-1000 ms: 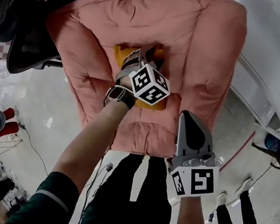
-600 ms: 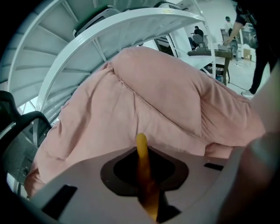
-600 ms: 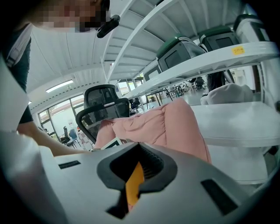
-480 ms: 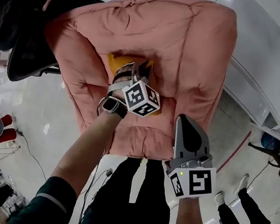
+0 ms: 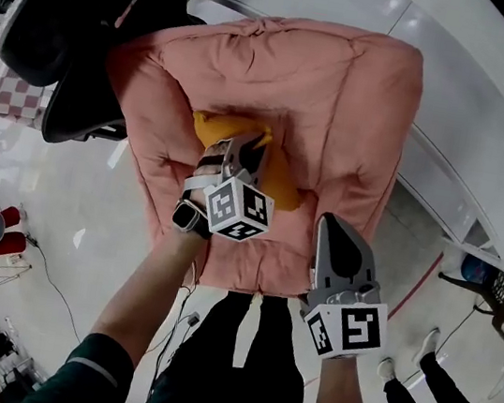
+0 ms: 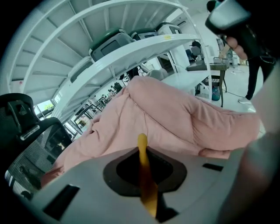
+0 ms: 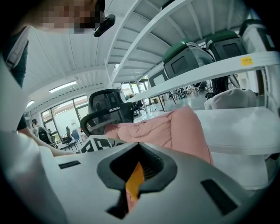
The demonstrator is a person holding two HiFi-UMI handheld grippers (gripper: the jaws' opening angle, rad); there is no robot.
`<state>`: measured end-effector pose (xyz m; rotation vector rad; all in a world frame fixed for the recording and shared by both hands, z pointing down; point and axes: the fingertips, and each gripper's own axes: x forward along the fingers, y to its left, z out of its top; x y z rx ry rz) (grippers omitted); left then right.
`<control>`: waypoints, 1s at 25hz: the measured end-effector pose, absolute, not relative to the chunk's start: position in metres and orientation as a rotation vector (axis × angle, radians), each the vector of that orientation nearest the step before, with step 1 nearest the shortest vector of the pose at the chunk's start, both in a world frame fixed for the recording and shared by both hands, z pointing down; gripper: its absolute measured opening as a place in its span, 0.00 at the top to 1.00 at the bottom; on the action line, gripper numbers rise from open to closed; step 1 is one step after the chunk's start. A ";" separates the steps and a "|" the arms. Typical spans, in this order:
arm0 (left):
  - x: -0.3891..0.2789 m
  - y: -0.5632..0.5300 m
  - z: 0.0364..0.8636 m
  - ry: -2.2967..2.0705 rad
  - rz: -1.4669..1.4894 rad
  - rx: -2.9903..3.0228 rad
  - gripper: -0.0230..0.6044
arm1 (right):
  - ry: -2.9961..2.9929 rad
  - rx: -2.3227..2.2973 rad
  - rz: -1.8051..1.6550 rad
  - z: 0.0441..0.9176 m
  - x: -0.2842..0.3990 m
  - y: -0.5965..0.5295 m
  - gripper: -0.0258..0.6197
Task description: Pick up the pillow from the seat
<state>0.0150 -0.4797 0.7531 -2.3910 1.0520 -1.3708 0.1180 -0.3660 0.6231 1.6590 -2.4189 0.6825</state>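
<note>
Closing left gripper [image 5: 244, 150] on the yellow pillow [image 5: 281, 180], with a thin fold of fabric pinched between the jaws. Resting in the hollow of the pink seat [image 5: 344, 97]. Holding right gripper [image 5: 328, 223] over the seat's front edge, jaws together, nothing between them.

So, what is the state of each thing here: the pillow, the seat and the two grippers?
pillow: crumpled, one fold pinched by the left gripper.
left gripper: jaws closing on the pillow fold.
right gripper: jaws together, holding nothing.
seat: only the pillow over it.
</note>
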 end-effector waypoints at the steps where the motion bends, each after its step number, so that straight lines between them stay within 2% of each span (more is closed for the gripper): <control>1: 0.010 -0.478 0.743 1.064 -1.356 -2.400 0.91 | -2.425 1.655 0.676 0.618 0.115 -0.368 0.96; 14: -0.021 -0.450 0.554 1.279 -1.098 -2.559 0.91 | -2.537 1.613 0.466 0.498 0.090 -0.379 0.96; 25: -0.050 -0.425 0.455 1.414 -0.995 -2.542 0.91 | -2.588 1.624 0.325 0.419 0.082 -0.376 0.96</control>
